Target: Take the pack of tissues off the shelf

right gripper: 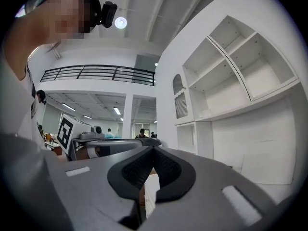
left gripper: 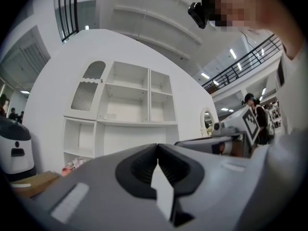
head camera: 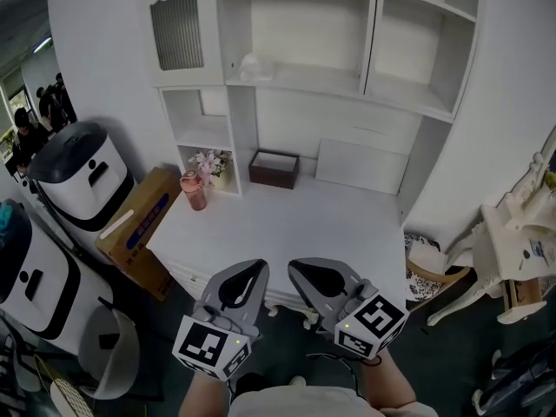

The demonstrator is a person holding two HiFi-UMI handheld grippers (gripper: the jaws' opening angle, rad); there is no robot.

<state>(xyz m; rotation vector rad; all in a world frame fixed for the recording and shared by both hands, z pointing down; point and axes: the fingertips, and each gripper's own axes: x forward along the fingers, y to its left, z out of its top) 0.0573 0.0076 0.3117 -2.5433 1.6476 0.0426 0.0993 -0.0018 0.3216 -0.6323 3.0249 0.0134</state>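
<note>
The pack of tissues (head camera: 257,66) is a small white bundle lying on the middle shelf of the white shelf unit (head camera: 300,81), left of centre. It shows faintly in the left gripper view (left gripper: 112,115) and the right gripper view (right gripper: 206,113). Both grippers are held low, in front of the white desk (head camera: 287,228) and far from the shelf. My left gripper (head camera: 261,265) (left gripper: 157,146) is shut with nothing between its jaws. Beside it, my right gripper (head camera: 294,268) (right gripper: 153,148) is shut and empty too.
On the desk's back stand a dark brown box (head camera: 274,168), a pink cup (head camera: 195,189), flowers (head camera: 211,162) and a leaning white panel (head camera: 360,165). A cardboard box (head camera: 139,228) and white machines (head camera: 82,176) stand left. White furniture (head camera: 512,241) stands right.
</note>
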